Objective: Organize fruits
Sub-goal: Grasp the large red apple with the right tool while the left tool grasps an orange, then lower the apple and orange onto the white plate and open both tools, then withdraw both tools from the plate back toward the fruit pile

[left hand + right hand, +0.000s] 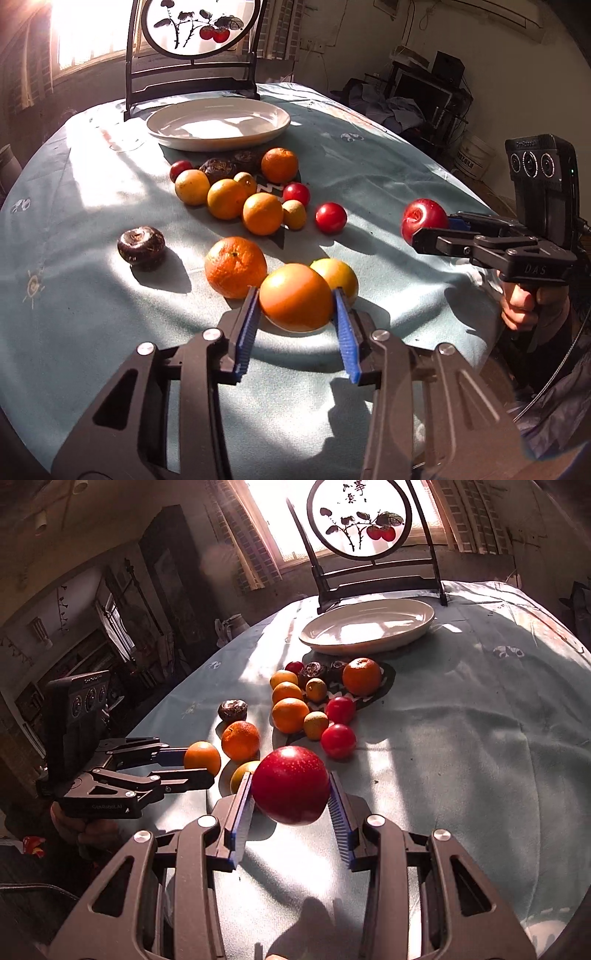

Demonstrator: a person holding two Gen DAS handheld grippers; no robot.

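Left wrist view: left gripper (295,299) clamped on a smooth round orange (294,297), ribbed blue pads (246,332) pressed against both its sides. The orange sits low over the cloth, can't tell if it's touching. A dimpled tangerine (235,266) sits just left of it and a yellowish citrus (338,275) just behind to the right. A dark wrinkled fruit (141,244) lies alone to the left. Mid-table there is a cluster of oranges, small red fruits and dark ones. A glossy white oval plate (218,123) sits behind the cluster with nothing on it. The right gripper (430,229) comes in from the right edge, holding a shiny red apple (424,220).

Right wrist view: right gripper (291,794) closed on the red apple (291,784), its skin finely speckled, lifted clear of the table. The left gripper (201,766) is at left, shut around the orange (202,757). The plate (367,626) sits at the far side.

Surface: a round table under a soft, wrinkled pale teal tablecloth (461,738) with small printed motifs, in patchy hard sunlight. Behind the plate stands a dark-framed round screen (360,517) painted with red fruit, backlit by the window. The room is dim and cluttered.
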